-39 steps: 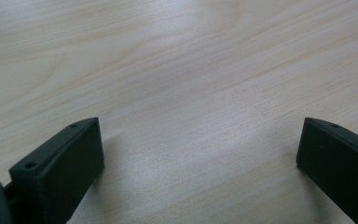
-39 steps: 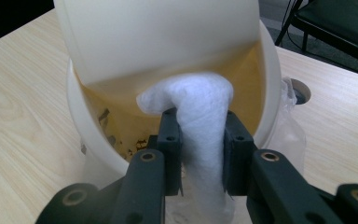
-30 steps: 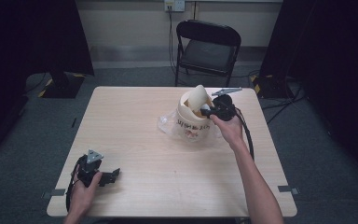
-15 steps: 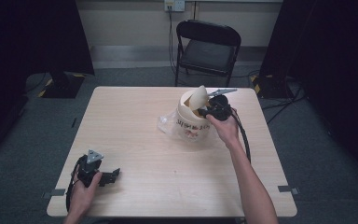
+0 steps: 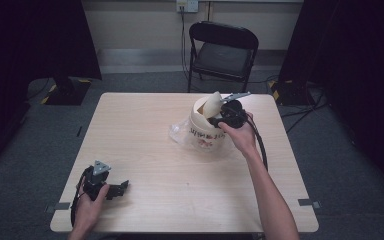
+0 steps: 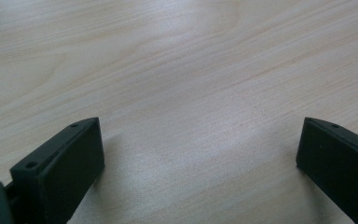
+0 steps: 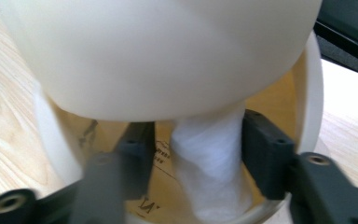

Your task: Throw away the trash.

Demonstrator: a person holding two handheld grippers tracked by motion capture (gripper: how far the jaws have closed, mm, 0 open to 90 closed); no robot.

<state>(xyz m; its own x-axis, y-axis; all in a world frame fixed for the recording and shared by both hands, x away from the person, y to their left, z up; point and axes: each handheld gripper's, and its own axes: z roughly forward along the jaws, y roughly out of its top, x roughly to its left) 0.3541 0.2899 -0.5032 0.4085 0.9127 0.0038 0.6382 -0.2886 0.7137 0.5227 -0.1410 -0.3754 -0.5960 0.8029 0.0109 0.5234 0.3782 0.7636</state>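
Hovering over the white bucket [image 5: 206, 135], the right claw [image 5: 219, 119] sits at the bucket's open rim, on the far right part of the surface [image 5: 155, 150]. In the right gripper view its jaws have just been opening and now stand partly apart, with a twisted white plastic wrap [image 7: 209, 158] between them. The right-hand jaw lies against the wrap; the left-hand jaw is blurred and seems just off it, so contact there cannot be told. A rounded cream lid or bowl-like piece [image 7: 163, 51] leans above the jaws, tilted up out of the bucket. Clear plastic [image 5: 179, 134] spreads on the surface at the bucket's left foot. Dark lettering shows on the bucket's wall.

Left claw [image 5: 121, 188] rests low at the near left corner of the surface, held in the left hand [image 5: 87, 202]. Its jaws stand wide in the left gripper view, bare wood between them. A black folding chair [image 5: 222, 52] stands beyond the far edge.
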